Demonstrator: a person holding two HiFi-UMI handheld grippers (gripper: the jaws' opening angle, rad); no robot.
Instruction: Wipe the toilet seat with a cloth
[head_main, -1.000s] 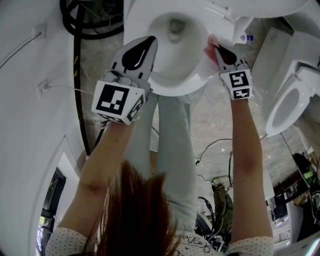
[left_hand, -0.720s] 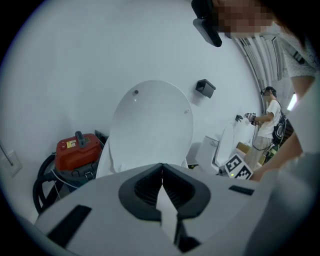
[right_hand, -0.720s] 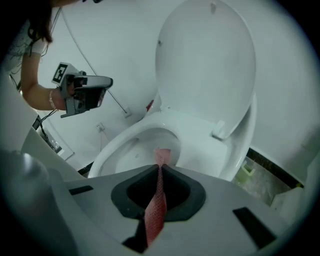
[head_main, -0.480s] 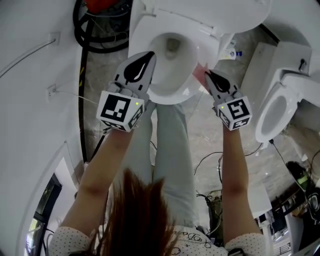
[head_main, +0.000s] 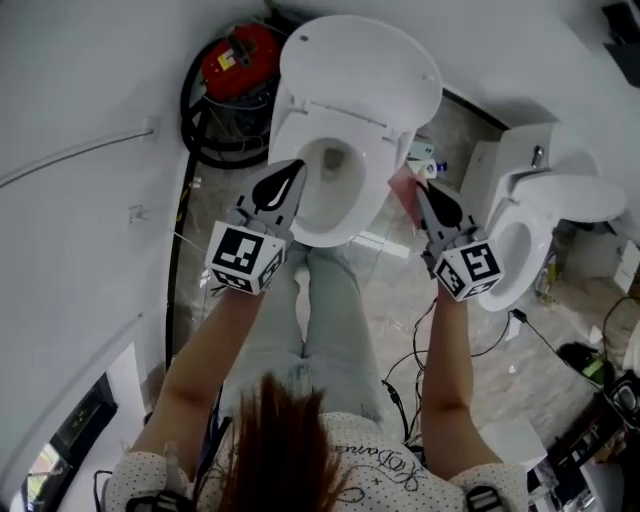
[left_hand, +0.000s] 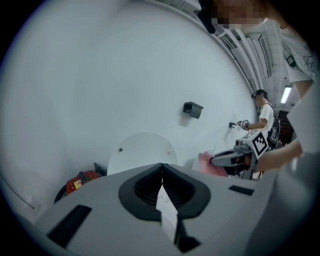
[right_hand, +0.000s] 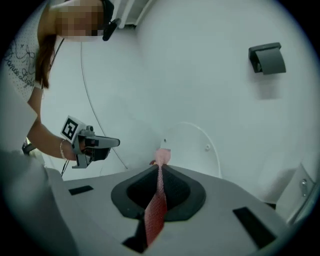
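The white toilet has its lid (head_main: 360, 70) raised and its seat (head_main: 372, 190) down around the bowl. My left gripper (head_main: 293, 166) hovers over the seat's left rim, shut and empty; its jaws meet (left_hand: 161, 168) in the left gripper view. My right gripper (head_main: 419, 187) is held off the bowl's right side, shut on a pink cloth (head_main: 403, 188). In the right gripper view the cloth (right_hand: 160, 156) sticks out past the jaws (right_hand: 159, 169), clear of the seat. The lid (right_hand: 196, 146) stands beyond it.
A second white toilet (head_main: 530, 235) stands close on the right. A red canister (head_main: 242, 52) with a black hose (head_main: 190, 130) sits at the left of the toilet, by the white wall. Cables (head_main: 430, 340) lie on the marbled floor beside the person's legs.
The right gripper has lifted the cloth off the seat's right rim and drawn back beside the bowl. Both grippers sit farther from the toilet, and the raised lid has come into view.
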